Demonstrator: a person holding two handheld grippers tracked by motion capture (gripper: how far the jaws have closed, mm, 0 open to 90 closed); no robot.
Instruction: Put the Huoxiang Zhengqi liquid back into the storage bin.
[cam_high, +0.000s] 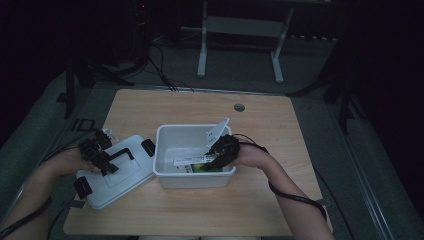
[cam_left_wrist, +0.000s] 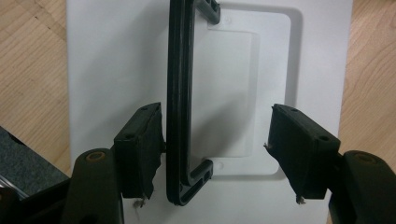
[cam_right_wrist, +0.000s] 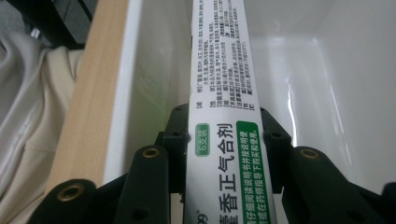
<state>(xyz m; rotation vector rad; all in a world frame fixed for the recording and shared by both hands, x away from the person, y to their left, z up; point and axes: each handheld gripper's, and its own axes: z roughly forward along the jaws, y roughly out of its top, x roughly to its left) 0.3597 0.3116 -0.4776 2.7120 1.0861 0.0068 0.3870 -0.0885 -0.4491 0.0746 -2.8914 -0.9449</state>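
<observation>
A white bin (cam_high: 165, 150) stands mid-table, and its white lid (cam_high: 127, 175) lies flat to its left. Over the lid my left gripper (cam_high: 100, 155) is open; in the left gripper view (cam_left_wrist: 217, 149) the lid's black handle (cam_left_wrist: 177, 93) stands upright between the jaws, against the left one, above the lid (cam_left_wrist: 116, 56). Inside the bin my right gripper (cam_high: 220, 154) is shut on a long white and green medicine box (cam_high: 192, 164). The right gripper view shows the jaws (cam_right_wrist: 224, 135) clamping the box (cam_right_wrist: 219, 56) by its sides, close to the bin wall (cam_right_wrist: 154, 70).
Black clips (cam_high: 148, 146) sit at the lid's ends. The wooden table (cam_high: 280, 130) has a round cable hole (cam_high: 239, 107) at the back. A white stand frame (cam_high: 240, 45) and cables lie on the floor beyond. Cream cloth (cam_right_wrist: 28, 116) hangs past the table's near edge.
</observation>
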